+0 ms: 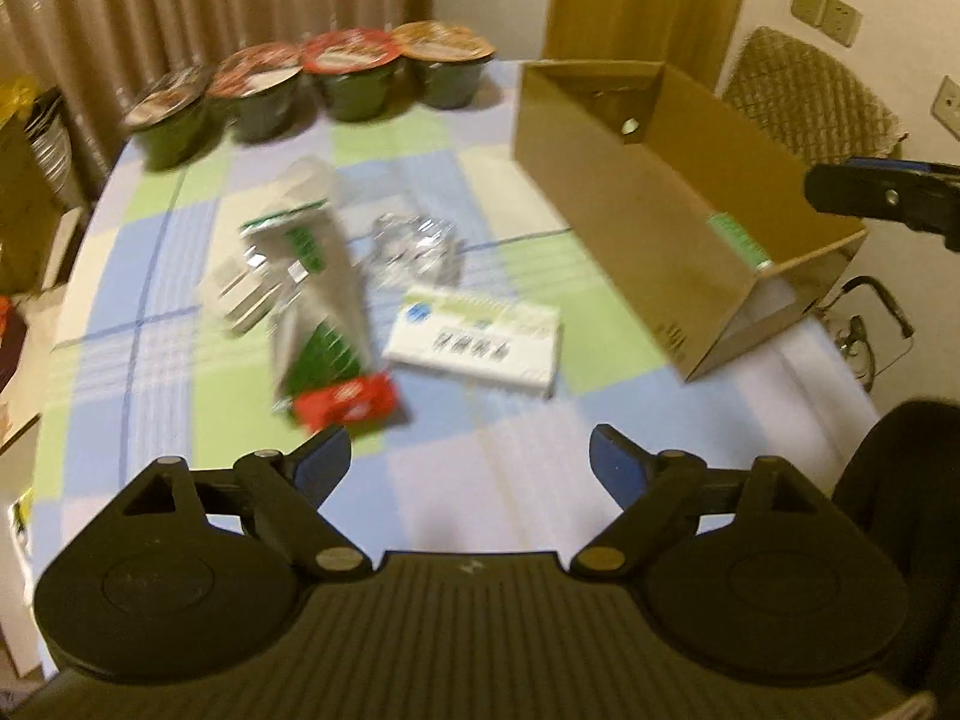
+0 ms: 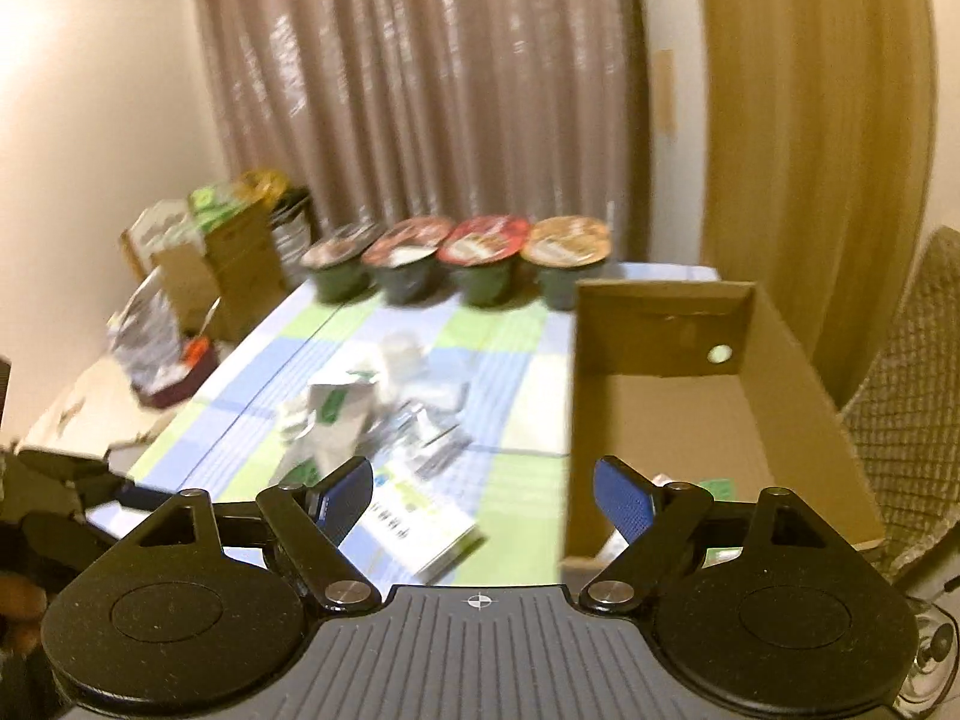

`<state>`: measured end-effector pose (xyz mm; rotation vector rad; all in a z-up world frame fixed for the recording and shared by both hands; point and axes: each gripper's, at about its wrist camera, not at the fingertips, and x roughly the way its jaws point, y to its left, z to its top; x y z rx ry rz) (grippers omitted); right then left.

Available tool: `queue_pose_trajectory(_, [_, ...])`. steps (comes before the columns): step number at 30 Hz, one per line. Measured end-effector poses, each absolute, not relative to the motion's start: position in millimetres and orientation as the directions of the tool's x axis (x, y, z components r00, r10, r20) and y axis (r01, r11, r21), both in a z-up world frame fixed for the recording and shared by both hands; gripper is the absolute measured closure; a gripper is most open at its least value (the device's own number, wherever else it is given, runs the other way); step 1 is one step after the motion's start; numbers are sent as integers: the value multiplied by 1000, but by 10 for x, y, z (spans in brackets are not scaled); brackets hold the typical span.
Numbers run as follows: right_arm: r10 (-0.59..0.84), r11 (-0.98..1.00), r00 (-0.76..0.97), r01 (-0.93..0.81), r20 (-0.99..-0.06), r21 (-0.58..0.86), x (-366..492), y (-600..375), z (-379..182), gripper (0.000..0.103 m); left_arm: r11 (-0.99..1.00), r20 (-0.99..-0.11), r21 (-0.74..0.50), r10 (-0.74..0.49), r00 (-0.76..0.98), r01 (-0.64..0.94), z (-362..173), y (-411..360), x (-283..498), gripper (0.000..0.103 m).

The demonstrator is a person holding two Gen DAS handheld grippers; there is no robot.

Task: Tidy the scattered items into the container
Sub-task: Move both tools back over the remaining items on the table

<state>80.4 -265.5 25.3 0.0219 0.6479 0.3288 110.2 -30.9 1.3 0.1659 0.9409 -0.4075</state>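
Observation:
An open cardboard box stands on the right of the checked tablecloth. Scattered beside it lie a white and green flat box, a silver and green pouch, a small red packet and crumpled clear foil. My left gripper is open above the near table edge, just short of the red packet. My right gripper is open too, hovering over the flat box and the cardboard box's near left corner. It shows at the right edge of the left wrist view.
A row of several lidded cups lines the far table edge before a curtain. Stacked cartons and clutter sit to the left. A woven chair stands behind the box at right. White and green items lie inside the box.

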Motion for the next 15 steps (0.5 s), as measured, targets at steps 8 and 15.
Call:
queue_pose_trajectory(8, [342,917,696,-393,-631,64,636,-2289,83,17,926,-819,-35,-242,521,375,-83,115,892,12])
queue_pose_trajectory(15, [343,892,642,-451,-685,24,614,-2124,-83,17,919,-816,-37,-254,519,391,-141,250,851,11])
